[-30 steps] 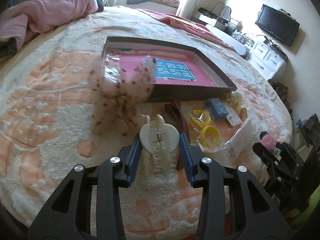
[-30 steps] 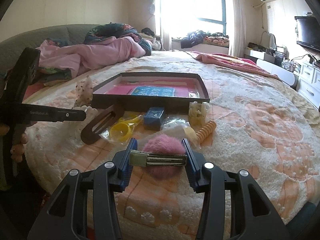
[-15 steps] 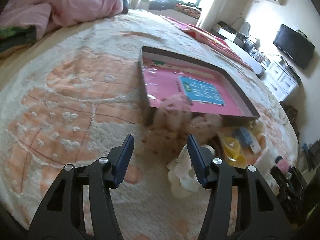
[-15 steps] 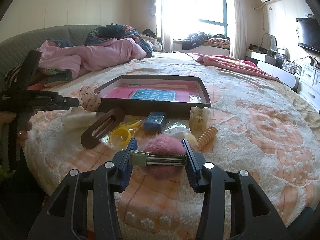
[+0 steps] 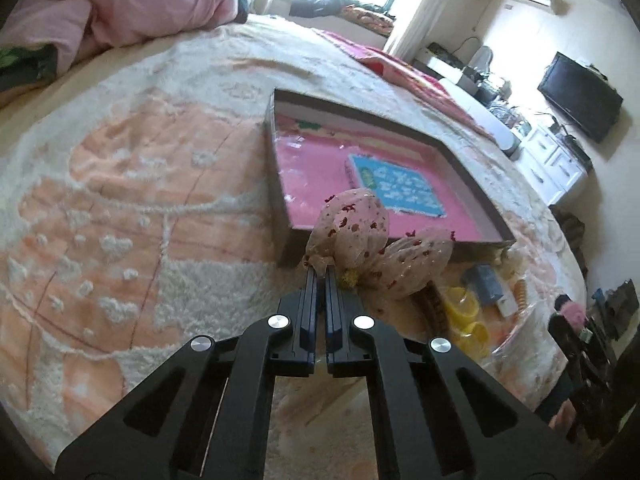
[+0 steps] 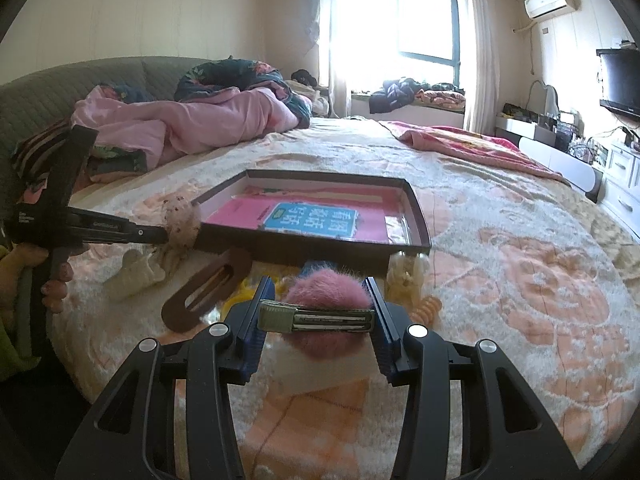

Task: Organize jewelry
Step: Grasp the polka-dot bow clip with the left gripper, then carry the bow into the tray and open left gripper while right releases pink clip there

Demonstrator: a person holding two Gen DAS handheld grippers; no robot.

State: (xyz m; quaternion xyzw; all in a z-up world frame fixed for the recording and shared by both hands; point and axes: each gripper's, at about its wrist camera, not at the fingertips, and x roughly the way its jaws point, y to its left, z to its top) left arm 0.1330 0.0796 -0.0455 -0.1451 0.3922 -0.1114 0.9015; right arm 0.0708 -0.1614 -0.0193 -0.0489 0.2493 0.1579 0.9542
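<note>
My left gripper [image 5: 320, 274] is shut, its jaws pinching a fold of the beige red-spotted fabric bow [image 5: 352, 224] by the near left corner of the dark box tray [image 5: 276, 184]. From the right wrist view the same gripper [image 6: 154, 234] holds the bow [image 6: 182, 220] at the left. My right gripper [image 6: 318, 300] is shut on a pink fluffy hair clip [image 6: 328, 286], its metal bar across the pads. A white claw clip [image 6: 134, 274] lies loose on the blanket.
A brown oval clip [image 6: 208, 290], yellow rings [image 5: 464, 306], a blue box [image 5: 486, 284] and an orange spiral tie [image 6: 426, 308] lie in front of the tray [image 6: 416, 216], which holds a pink and blue card. Pink bedding is heaped at the far left.
My left gripper let go of the white claw clip, shifted to the spotted bow and shut on it. The right gripper still holds the pink clip, a little higher.
</note>
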